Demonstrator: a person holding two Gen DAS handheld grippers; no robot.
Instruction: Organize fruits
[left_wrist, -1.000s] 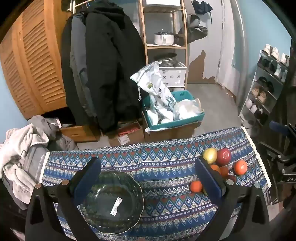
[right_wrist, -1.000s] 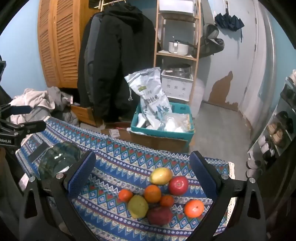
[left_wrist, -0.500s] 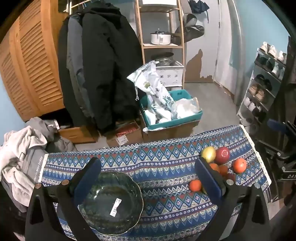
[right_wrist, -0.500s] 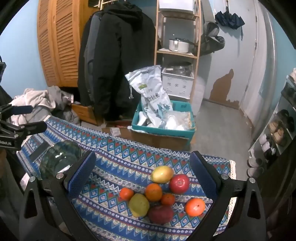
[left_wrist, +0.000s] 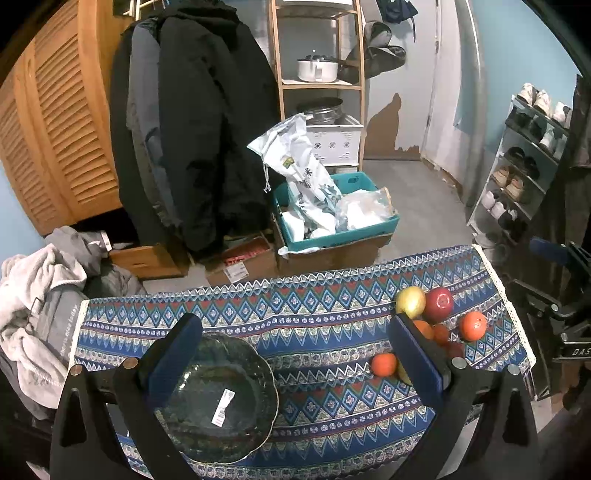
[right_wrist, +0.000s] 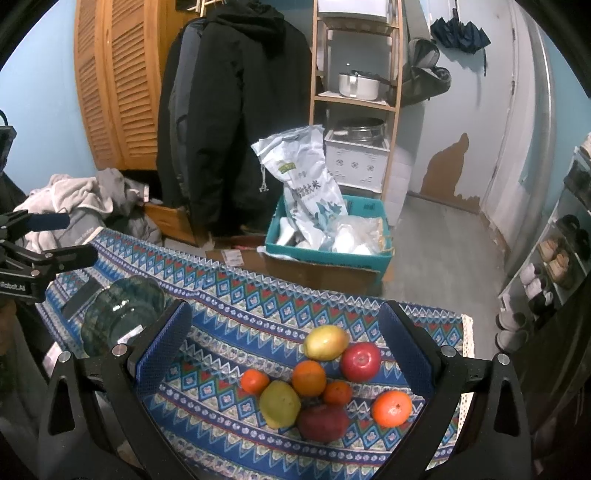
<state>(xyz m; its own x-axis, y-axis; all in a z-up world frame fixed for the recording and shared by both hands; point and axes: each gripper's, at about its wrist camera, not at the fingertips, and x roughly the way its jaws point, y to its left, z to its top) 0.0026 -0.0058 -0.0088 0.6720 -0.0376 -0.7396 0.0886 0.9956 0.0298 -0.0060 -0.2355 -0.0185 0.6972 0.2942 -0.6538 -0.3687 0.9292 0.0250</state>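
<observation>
While both tongs, left tongs (left_wrist: 293, 354) and right tongs (right_wrist: 284, 341), hang released and empty: glass bowl (left_wrist: 218, 397) empty, worktop (left_wrist: 314, 314) left; eight fruits (right_wrist: 317, 384) clustered right. Nothing sorted; all transfers pending.

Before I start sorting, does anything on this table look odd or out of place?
One small thing: the glass bowl has a white barcode sticker stuck inside it. The fruit sits loose in a cluster on the cloth, unspilled and apparently undamaged.
</observation>
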